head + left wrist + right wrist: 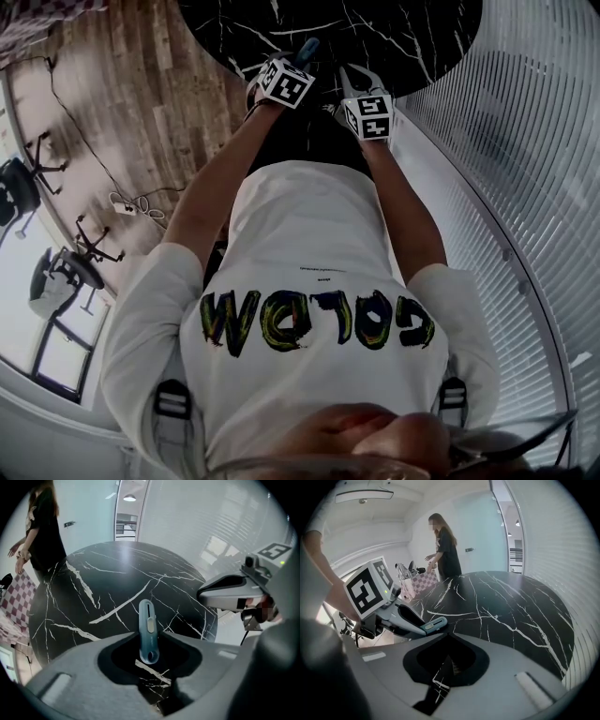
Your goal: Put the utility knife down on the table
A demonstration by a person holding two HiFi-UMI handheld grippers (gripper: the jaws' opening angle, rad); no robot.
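Utility knife [148, 630], black marble table [117, 573], wood floor [141, 94], slatted wall [525, 141]

Large "COLO…" lettering on white shirt [319, 281]

Round black marble table [412, 37] was noted at 12 o'clock in the head view. Wood-plank floor [122, 103] was seen at 10 o'clock, an office chair [19, 192] at 9. White slatted wall [525, 169] was recorded at 3 o'clock. A ceiling light [363, 495] was found lit.
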